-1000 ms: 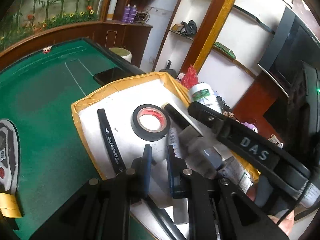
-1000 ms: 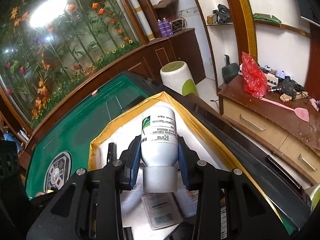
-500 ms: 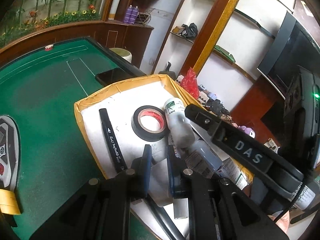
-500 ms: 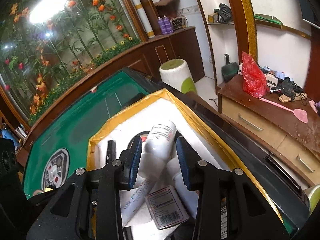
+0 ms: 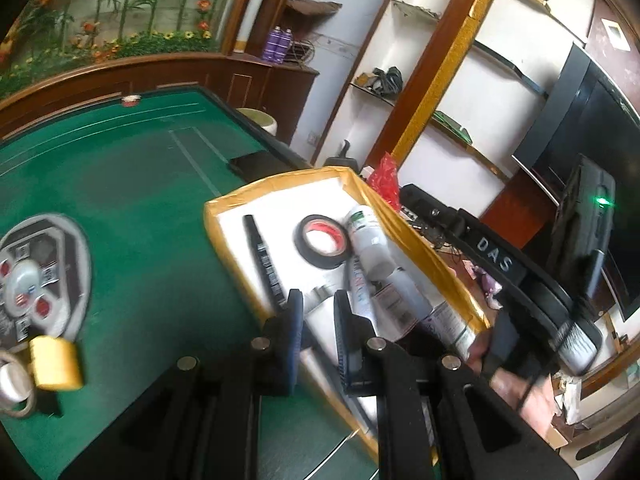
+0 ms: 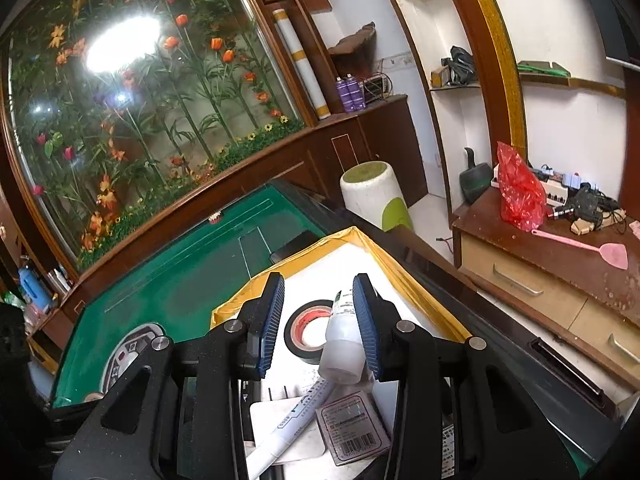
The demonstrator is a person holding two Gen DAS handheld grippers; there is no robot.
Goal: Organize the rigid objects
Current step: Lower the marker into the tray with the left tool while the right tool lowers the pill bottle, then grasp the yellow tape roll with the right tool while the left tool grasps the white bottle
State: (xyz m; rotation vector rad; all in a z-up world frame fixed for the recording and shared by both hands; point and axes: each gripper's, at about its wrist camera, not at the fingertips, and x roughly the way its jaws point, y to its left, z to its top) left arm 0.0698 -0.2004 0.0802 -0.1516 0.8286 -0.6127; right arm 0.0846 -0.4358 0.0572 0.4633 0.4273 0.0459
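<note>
White bottle (image 6: 343,340) now lies in tray (image 6: 420,288), released; right hand-held gripper (image 6: 319,322) open, left (image 5: 316,322) closed.

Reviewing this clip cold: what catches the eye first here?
The yellow-rimmed tray at the green table's edge, crowded with a black tape roll, a white bottle lying beside it and a black marker to the left. Behind the table, a big flower mural.

Left tongs (image 5: 316,322) angled downward, jaws nearly closed with a narrow gap and nothing gripped; right tongs (image 6: 319,316) tilted slightly downward, jaws parted and holding nothing; a hand (image 5: 516,384) visible at the right tongs' grip.
</note>
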